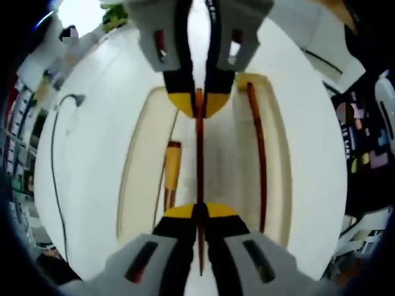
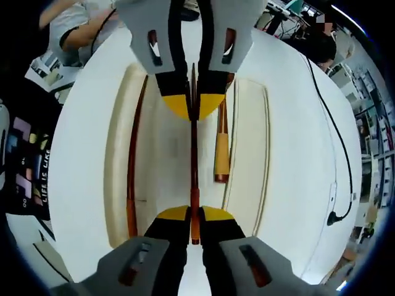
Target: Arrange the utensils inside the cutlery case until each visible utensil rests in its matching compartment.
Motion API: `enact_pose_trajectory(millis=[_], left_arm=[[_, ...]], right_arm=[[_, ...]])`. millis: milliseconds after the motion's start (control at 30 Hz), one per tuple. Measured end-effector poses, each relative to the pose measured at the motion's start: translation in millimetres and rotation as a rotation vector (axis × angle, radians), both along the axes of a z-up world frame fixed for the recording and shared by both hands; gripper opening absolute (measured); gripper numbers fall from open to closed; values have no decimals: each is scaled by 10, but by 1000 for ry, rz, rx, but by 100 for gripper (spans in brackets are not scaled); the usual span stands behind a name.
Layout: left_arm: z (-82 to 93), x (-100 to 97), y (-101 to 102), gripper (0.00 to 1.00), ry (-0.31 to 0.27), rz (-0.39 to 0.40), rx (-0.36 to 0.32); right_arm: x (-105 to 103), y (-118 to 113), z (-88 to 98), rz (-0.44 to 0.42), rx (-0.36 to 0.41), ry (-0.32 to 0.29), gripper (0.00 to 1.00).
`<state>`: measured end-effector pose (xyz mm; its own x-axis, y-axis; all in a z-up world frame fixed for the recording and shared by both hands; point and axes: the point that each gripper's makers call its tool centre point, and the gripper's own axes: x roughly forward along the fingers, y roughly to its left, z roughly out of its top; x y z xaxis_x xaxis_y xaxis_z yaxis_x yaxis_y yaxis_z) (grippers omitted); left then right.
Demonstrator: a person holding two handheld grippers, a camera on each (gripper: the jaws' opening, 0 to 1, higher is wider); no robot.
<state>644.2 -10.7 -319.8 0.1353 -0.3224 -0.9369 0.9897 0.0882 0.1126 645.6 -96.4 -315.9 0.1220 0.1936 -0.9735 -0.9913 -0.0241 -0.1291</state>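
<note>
We have both ends of one thin reddish-brown chopstick (image 1: 199,185) pinched: the left hand-held gripper (image 1: 199,213) is closed on one end and the right hand-held gripper (image 2: 194,216) on the other, so the stick spans straight between them above the middle of the cream cutlery case (image 2: 250,154). Just below and to either side of that stick, a second chopstick (image 1: 256,154) already lies along one long compartment and a yellow-handled utensil (image 2: 221,151) in another, so we judge the job well along, with the held stick still to set down. Beyond the case spreads the white tabletop (image 1: 92,185), with a black cable (image 2: 336,160) trailing across it.
</note>
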Motion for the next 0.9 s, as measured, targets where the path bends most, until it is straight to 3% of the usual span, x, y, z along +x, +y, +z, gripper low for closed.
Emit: enact_pose_trajectory(millis=[200, 567, 900], left_arm=[[174, -112, -58, 4, -32, -4, -25], [334, -312, -73, 3, -72, -39, -15], [322, -516, -120, 3, -54, -46, -17]], right_arm=[[-77, -35, 172, -9, 3, -25, 4], [-249, -41, 340, 0, -6, -64, 4], [-466, -98, 303, -24, 8, -18, 4]])
